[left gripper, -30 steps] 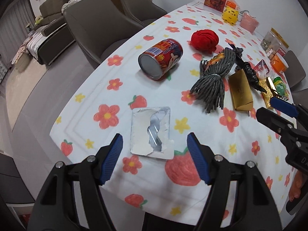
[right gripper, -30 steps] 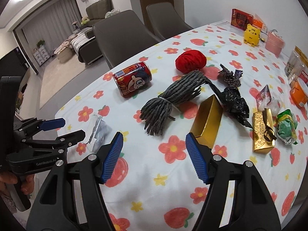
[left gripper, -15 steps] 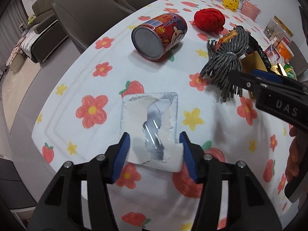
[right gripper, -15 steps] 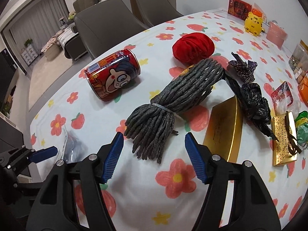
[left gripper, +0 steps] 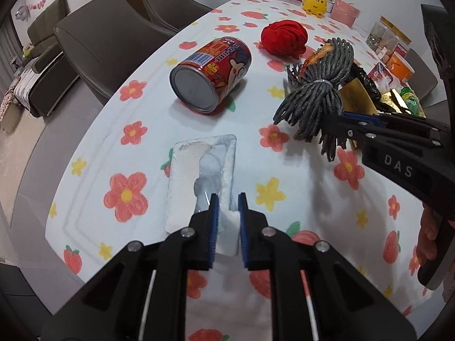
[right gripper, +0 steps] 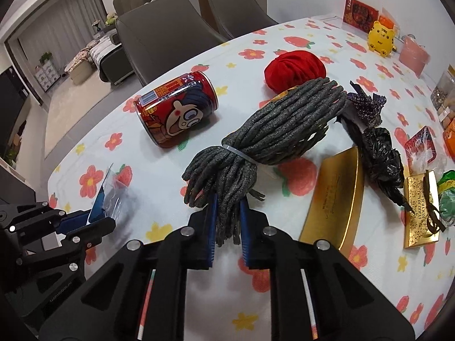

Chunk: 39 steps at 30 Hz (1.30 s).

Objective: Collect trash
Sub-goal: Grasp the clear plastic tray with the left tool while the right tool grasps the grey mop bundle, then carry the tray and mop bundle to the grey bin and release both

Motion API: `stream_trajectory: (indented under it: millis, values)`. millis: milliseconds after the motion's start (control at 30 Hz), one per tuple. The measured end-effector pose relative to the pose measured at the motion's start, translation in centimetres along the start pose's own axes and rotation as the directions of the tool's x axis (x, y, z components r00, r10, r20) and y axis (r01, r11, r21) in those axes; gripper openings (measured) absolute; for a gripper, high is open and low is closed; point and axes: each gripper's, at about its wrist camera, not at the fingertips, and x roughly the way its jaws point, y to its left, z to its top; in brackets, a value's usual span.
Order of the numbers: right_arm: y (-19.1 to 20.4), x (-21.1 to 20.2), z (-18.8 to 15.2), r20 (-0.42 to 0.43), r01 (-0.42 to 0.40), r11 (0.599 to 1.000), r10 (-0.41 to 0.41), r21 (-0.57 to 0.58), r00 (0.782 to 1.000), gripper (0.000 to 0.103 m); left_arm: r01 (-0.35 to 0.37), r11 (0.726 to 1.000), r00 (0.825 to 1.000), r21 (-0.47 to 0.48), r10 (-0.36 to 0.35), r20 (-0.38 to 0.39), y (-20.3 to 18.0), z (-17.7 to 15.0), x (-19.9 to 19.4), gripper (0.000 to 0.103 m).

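One red can [right gripper: 176, 112], two gold boxes [right gripper: 332, 190], three grey chairs [right gripper: 167, 34]

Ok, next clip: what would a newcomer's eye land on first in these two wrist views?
Most striking is that both grippers have just closed on trash: the left gripper pinches the torn clear blister pack at the table's near edge, while the right gripper clamps the loose ends of the grey cord bundle mid-table. Behind them a red cartoon can lies on its side on the flowered tablecloth.

Stood around the floral tablecloth [right gripper: 176, 176]: grey dining chairs [right gripper: 159, 39]. Leaned by the far wall: yellow tiger figure [right gripper: 381, 38], red card [right gripper: 359, 15], pink box [right gripper: 413, 55].
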Motion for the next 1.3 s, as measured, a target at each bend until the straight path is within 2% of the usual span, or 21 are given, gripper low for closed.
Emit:
stream_trajectory:
  millis: [200,367,600,767,1000,1133,1300]
  values:
    - [0.2,-3.2,0.0,0.049,0.022,1.000,-0.023,0.009,0.999,0.013,0.035,0.999,0.998,0.033,-0.036,0.041,-0.5,1.4,-1.9,0.014]
    - [-0.7,-6.1,-0.3,0.092,0.057,0.997,-0.062,0.053,0.994,0.013,0.073,0.993,0.995,0.098,-0.079,0.066,-2.1,2.9,-3.1,0.014]
    - [-3.6,-9.7,-2.8,0.126,0.154,0.971,-0.179,0.184,0.976,0.013,0.149,0.956,0.984,0.252,-0.169,0.061,-6.6,4.1,-3.3,0.014]
    - [-6.0,-12.7,-6.1,0.133,0.222,0.926,-0.272,0.305,0.953,0.013,0.206,0.901,0.970,0.382,-0.239,0.041,-11.3,4.5,-3.3,0.014]
    - [-9.7,-18.4,-12.2,0.135,0.297,0.830,-0.401,0.472,0.906,0.013,0.270,0.796,0.943,0.542,-0.333,0.019,-19.6,3.9,-4.7,0.014]
    - [-12.1,-22.5,-16.6,0.130,0.330,0.766,-0.470,0.551,0.873,0.013,0.300,0.733,0.926,0.611,-0.378,-0.001,-25.2,2.2,-5.8,0.014]
    - [-15.1,-27.5,-23.5,0.094,0.369,0.695,-0.531,0.617,0.842,0.013,0.341,0.660,0.902,0.669,-0.430,-0.036,-32.9,-1.7,-7.7,0.014]
